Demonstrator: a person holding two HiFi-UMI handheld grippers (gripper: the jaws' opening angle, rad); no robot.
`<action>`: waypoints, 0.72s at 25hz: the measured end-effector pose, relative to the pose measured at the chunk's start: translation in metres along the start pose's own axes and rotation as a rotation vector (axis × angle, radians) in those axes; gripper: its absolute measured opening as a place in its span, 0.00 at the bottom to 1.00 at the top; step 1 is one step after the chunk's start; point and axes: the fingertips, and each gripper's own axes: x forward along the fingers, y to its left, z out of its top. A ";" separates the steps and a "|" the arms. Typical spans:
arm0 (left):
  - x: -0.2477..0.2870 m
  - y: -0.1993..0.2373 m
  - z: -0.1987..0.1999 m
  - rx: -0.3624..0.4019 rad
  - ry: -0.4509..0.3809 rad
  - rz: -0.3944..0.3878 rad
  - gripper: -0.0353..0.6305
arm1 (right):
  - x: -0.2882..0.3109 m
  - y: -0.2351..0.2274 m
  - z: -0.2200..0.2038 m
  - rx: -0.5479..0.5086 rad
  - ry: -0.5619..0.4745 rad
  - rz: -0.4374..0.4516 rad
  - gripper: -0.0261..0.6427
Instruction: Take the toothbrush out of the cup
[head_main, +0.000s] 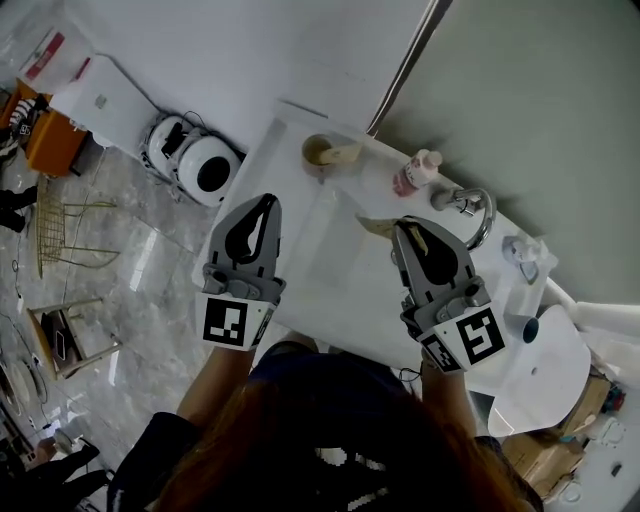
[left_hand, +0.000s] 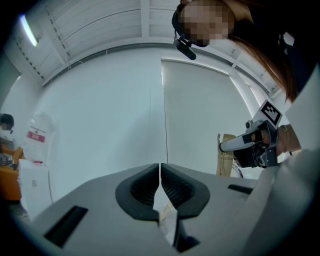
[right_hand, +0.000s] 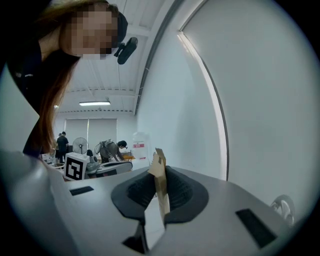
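A beige cup (head_main: 320, 150) stands at the far left corner of the white washstand (head_main: 290, 130). A pale handle, probably the toothbrush (head_main: 346, 153), pokes out of it to the right. My right gripper (head_main: 403, 229) is over the basin, well short of the cup, and shut on a flat tan cardboard pack (head_main: 374, 226). The pack (right_hand: 160, 176) stands edge-on between the pads. The left gripper view shows the same pack (left_hand: 225, 154) from the side. My left gripper (head_main: 263, 212) hovers at the basin's left rim, shut. A pale sliver (left_hand: 165, 212) shows under its pads; what it is stays unclear.
A pink-capped bottle (head_main: 417, 172) and a chrome tap (head_main: 470, 205) stand along the wall behind the basin (head_main: 330, 265). A white toilet (head_main: 545, 370) is at the right. Round white appliances (head_main: 200, 165) sit on the marble floor to the left.
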 end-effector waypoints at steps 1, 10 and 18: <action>0.003 0.000 -0.004 0.002 0.004 0.003 0.09 | 0.003 -0.003 -0.002 0.000 0.001 0.008 0.12; 0.039 -0.010 -0.039 0.003 0.048 0.008 0.10 | 0.017 -0.030 -0.034 0.025 0.053 0.040 0.12; 0.079 -0.019 -0.077 0.011 0.103 -0.026 0.12 | 0.028 -0.060 -0.054 0.040 0.081 -0.008 0.12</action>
